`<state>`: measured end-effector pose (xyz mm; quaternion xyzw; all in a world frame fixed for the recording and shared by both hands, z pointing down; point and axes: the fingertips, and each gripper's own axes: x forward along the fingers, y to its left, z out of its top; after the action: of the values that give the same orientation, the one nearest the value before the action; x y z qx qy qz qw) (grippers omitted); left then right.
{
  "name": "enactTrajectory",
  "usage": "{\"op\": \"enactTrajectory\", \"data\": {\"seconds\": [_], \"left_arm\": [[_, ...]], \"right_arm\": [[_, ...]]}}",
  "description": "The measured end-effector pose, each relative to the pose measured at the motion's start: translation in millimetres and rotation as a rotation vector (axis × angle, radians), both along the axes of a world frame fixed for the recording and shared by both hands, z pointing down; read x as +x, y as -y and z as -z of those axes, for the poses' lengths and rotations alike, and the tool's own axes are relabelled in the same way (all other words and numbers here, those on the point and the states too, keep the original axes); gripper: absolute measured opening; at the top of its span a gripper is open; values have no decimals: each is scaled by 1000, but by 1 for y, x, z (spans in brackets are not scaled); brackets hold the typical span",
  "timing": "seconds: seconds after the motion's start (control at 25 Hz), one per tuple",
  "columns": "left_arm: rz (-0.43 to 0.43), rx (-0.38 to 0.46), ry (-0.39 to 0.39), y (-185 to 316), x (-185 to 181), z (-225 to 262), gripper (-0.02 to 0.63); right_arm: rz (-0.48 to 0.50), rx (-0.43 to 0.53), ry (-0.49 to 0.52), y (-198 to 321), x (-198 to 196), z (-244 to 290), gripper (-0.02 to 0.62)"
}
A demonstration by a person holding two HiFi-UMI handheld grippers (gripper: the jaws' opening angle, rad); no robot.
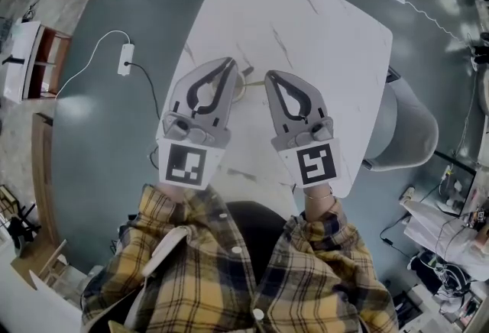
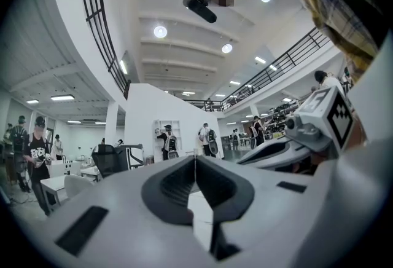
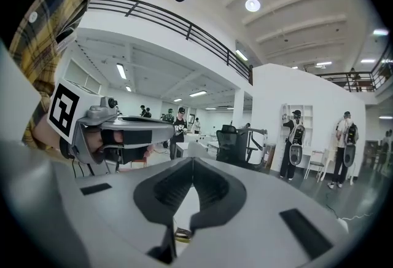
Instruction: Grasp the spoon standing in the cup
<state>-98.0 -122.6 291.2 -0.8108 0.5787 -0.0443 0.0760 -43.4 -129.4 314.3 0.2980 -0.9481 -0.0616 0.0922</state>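
Holding left gripper (image 1: 231, 61) and right gripper (image 1: 268, 75) side by side over white table (image 1: 306, 26), both jaw pairs closed with nothing between them. Noting cup (image 1: 241, 88) between the two tips, near table's middle, mostly hidden behind left gripper. Cannot make out spoon.

L gripper (image 1: 229, 62) & R gripper (image 1: 269, 75) side by side over table (image 1: 306, 26), near edge; chair (image 1: 409, 125) rt of table, power strip (image 1: 125, 59) on floor left.
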Motion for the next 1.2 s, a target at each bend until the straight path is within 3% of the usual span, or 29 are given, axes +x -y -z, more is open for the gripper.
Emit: {"op": "enactTrajectory", "data": {"seconds": [0.8, 0.96, 1.2], "left_arm": [[29, -32, -20, 4, -1, -22, 21], [29, -37, -26, 10, 0, -27, 21], [30, -52, -18, 11, 0, -36, 21]], "right_arm": [[1, -79, 53, 2, 3, -11, 18], [3, -106, 56, 10, 2, -18, 74], [-10, -141, 74, 16, 2, -30, 89]]}}
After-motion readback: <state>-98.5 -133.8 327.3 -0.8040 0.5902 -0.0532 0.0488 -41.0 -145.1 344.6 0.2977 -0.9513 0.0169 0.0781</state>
